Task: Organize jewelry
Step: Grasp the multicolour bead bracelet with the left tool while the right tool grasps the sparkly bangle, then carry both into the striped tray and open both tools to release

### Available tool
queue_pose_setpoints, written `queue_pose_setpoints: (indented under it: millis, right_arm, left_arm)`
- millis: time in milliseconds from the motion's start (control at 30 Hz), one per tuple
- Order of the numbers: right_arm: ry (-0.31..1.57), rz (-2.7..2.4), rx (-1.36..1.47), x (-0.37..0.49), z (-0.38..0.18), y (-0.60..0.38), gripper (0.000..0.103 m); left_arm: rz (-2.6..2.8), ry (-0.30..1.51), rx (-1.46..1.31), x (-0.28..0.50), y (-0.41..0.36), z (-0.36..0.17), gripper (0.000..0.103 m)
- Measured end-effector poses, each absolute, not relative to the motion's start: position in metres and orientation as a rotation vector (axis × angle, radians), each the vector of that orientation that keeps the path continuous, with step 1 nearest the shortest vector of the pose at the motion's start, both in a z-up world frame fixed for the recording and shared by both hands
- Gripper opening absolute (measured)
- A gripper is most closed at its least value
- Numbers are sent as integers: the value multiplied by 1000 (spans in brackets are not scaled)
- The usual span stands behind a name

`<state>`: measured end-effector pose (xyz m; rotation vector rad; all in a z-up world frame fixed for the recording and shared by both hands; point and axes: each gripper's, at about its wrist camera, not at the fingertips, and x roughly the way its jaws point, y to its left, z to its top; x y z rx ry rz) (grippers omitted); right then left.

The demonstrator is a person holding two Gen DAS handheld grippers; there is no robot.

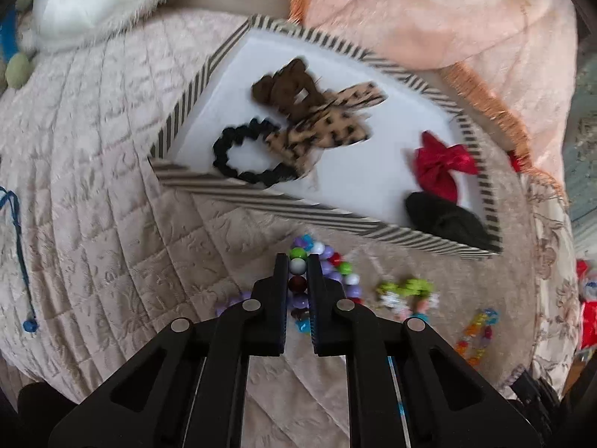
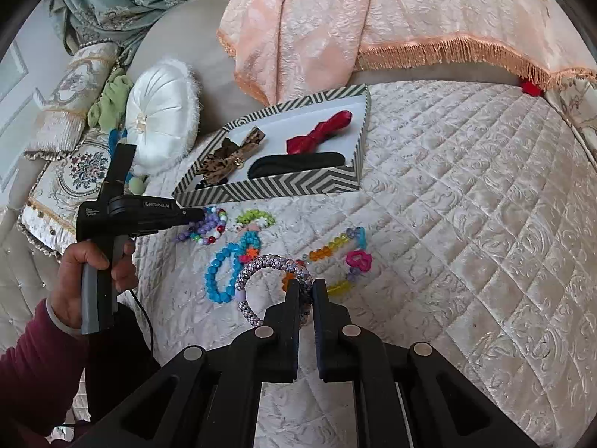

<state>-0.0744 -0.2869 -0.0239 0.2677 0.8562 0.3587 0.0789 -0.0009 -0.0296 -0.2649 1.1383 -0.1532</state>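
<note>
Two grippers are loaded. Your left gripper is closed on the multicoloured bead bracelet, which lies on the bed just below the striped box. Your right gripper is clamped on the silver braided bracelet. Lift each bracelet straight up so that neighbouring beads are not dragged, then carry it toward 12 o'clock, over the box rim. Legible on the left gripper's housing: "GenRobot.AI".

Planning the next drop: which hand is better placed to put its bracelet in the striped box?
Probably left. Its tongs are shut on the beaded bracelet right beside the box; the right tongs, gripping the woven bracelet, sit farther back.
</note>
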Motion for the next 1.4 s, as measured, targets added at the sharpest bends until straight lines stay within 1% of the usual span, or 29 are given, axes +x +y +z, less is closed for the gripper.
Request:
queue_pose_setpoints:
  millis: [267, 533, 767, 1000, 1400]
  right_arm:
    - [820, 380, 257, -71, -7, -277, 6]
    - [776, 383, 236, -53, 16, -268, 6]
    - [751, 373, 229, -24, 31, -266, 6]
    - [750, 355, 222, 9, 33, -265, 6]
    - [775, 336, 195, 71, 34, -262, 6]
  left_arm:
    - [-241, 1019, -246, 56, -8, 34, 8]
    - [-254, 963, -202, 61, -17, 71, 8]
    - [-231, 944, -142, 73, -36, 74, 8]
    - [-227, 952, -93, 91, -56, 69, 8]
    - [-236, 1000, -73, 134, -84, 42, 8]
